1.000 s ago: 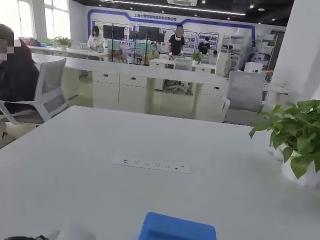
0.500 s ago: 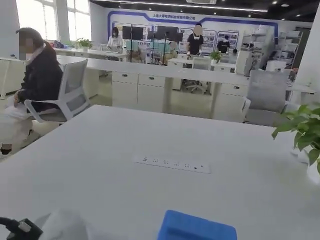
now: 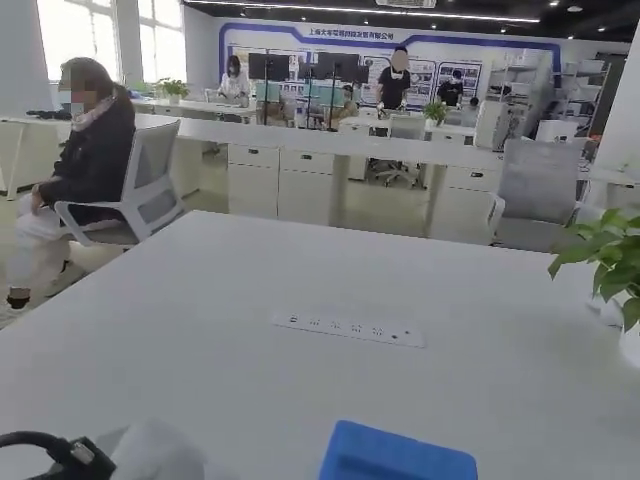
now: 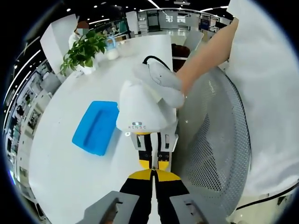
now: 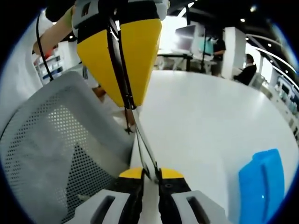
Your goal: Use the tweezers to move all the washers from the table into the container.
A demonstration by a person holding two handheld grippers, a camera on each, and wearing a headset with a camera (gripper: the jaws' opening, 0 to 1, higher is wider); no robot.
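Container (image 3: pixel 398 455), head view: blue, at the near edge of the white table (image 3: pixel 250 300), on this side of the power strip (image 3: pixel 348 330); the frame cuts off its near part.
Left gripper (image 4: pixel 152 174), left gripper view: jaws pressed together, yellow tips meeting the tips of the right gripper (image 4: pixel 153 162) head-on. What lies between them is too thin to make out here.
Position, left gripper view: both grippers hang over the table edge beside a mesh chair (image 4: pixel 210 140). The container lies toward this view's left, apart from them.
Tweezers (image 5: pixel 141 144), right gripper view: thin metal legs run from the seam of the left gripper's yellow jaws down into the right gripper's own jaws. Both grippers pinch them.
Step in hand: judged to be setting the hold on the tweezers before any washer is picked.
Procedure: release one gripper only when the other grips firmly. Settle the working jaws across both legs at mid-length, so that closing the jaws closes the points. Leave the points free and pointing forward.
Caution: a slip here would likely drop the tweezers onto the chair.
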